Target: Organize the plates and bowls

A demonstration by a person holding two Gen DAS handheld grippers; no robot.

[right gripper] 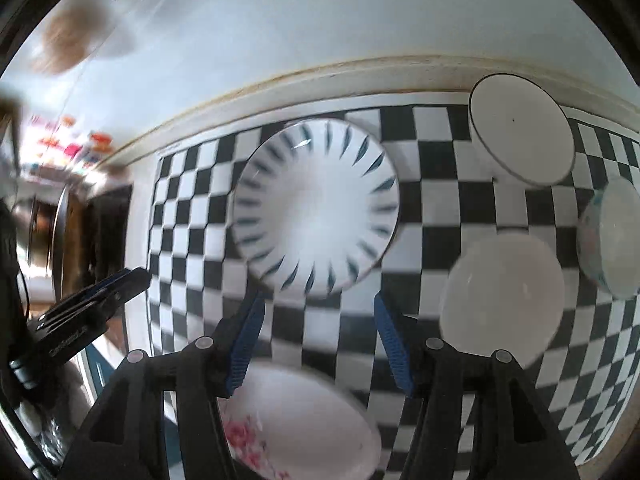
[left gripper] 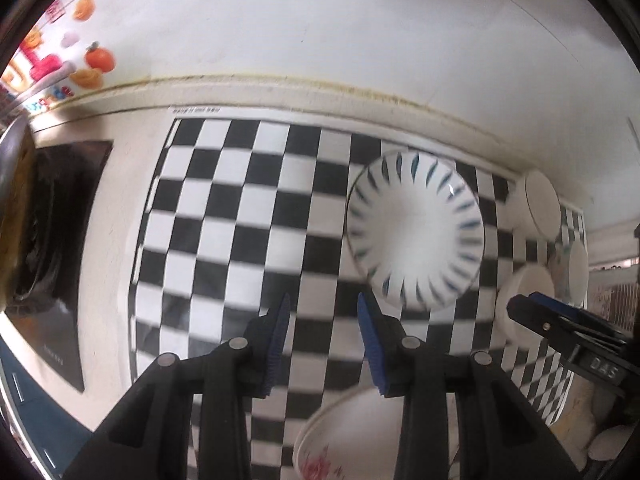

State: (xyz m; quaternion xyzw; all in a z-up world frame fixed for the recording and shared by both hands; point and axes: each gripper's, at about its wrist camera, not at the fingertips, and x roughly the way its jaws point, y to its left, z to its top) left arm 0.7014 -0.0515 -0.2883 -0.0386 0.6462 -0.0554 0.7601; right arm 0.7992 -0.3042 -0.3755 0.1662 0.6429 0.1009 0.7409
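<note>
A white plate with blue radial dashes [left gripper: 416, 232] [right gripper: 316, 208] lies on the checkered mat [left gripper: 240, 208] [right gripper: 432, 152]. A white plate with pink flowers [left gripper: 348, 436] [right gripper: 296, 424] lies at the near edge under both grippers. A plain white bowl [right gripper: 504, 296] [left gripper: 520, 300] sits right of the dashed plate. A white bowl with a dark rim [right gripper: 520, 128] [left gripper: 540, 204] and a patterned bowl [right gripper: 612, 236] [left gripper: 576, 272] stand further right. My left gripper [left gripper: 322, 308] is open and empty above the mat. My right gripper [right gripper: 318, 304] is open and empty just before the dashed plate.
A black stove top [left gripper: 52, 248] with a metal pan [left gripper: 12, 184] lies left of the mat. A white wall [left gripper: 320, 32] runs behind the counter. The other gripper shows at the right edge of the left wrist view [left gripper: 568, 328] and at the left edge of the right wrist view [right gripper: 92, 304].
</note>
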